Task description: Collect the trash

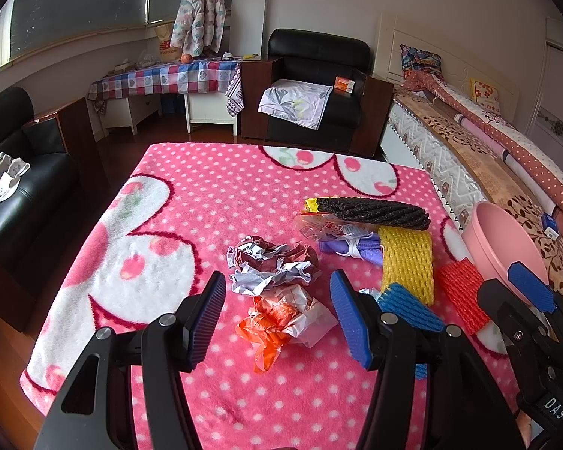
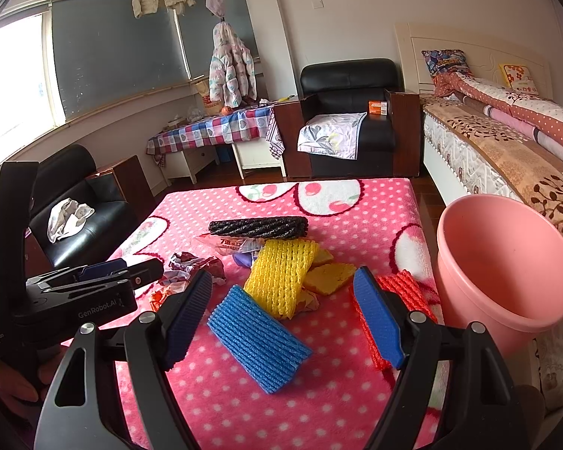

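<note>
Trash lies on a pink dotted blanket (image 1: 206, 195). My left gripper (image 1: 277, 318) is open, hovering over an orange-and-white plastic wrapper (image 1: 285, 318), with crumpled paper (image 1: 272, 262) just beyond. My right gripper (image 2: 281, 318) is open above a blue foam net (image 2: 259, 337). A yellow foam net (image 2: 281, 277) lies past it, a red foam net (image 2: 409, 288) sits under the right finger, and a black foam net (image 2: 259, 227) lies farther back. The pink bin (image 2: 506, 262) stands at the table's right edge. Neither gripper holds anything.
A clear printed wrapper (image 2: 236, 243), a purple item (image 1: 351, 247) and yellow sponge pieces (image 2: 330, 277) lie among the nets. The left gripper (image 2: 146, 268) shows at the left, a hand (image 2: 11, 382) holding it. Black armchairs (image 1: 315, 86) and a bed (image 2: 506, 142) surround the table.
</note>
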